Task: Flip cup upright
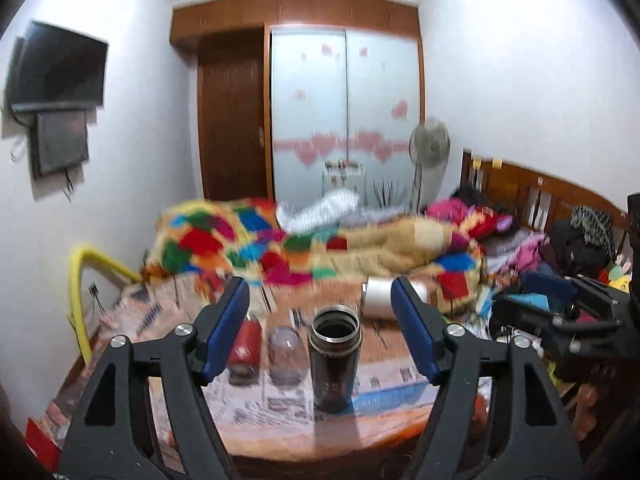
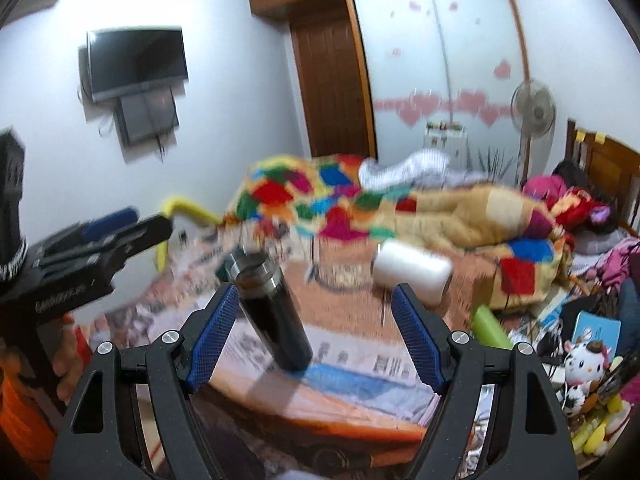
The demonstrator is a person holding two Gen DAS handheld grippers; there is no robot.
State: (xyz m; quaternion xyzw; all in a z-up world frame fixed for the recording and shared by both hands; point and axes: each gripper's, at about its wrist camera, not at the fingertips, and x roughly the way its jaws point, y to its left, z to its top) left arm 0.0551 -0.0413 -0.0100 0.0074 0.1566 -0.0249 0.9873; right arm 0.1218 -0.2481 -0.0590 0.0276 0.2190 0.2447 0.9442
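A dark metal cup (image 1: 334,360) stands upright on the newspaper-covered table (image 1: 280,408), its open steel rim facing up. It also shows in the right wrist view (image 2: 272,312), left of centre. My left gripper (image 1: 320,304) is open and empty, its blue pads wide apart on either side of the cup, pulled back from it. My right gripper (image 2: 314,312) is open and empty, with the cup close to its left finger (image 2: 216,328). A white cup (image 2: 412,272) lies on its side farther back; it also shows in the left wrist view (image 1: 378,300).
A red can (image 1: 245,348) and a clear glass (image 1: 285,354) stand left of the dark cup. A green cylinder (image 2: 490,326) lies right of the table. A bed with a colourful quilt (image 1: 280,240) lies behind. Toys and clutter (image 2: 584,364) fill the right side.
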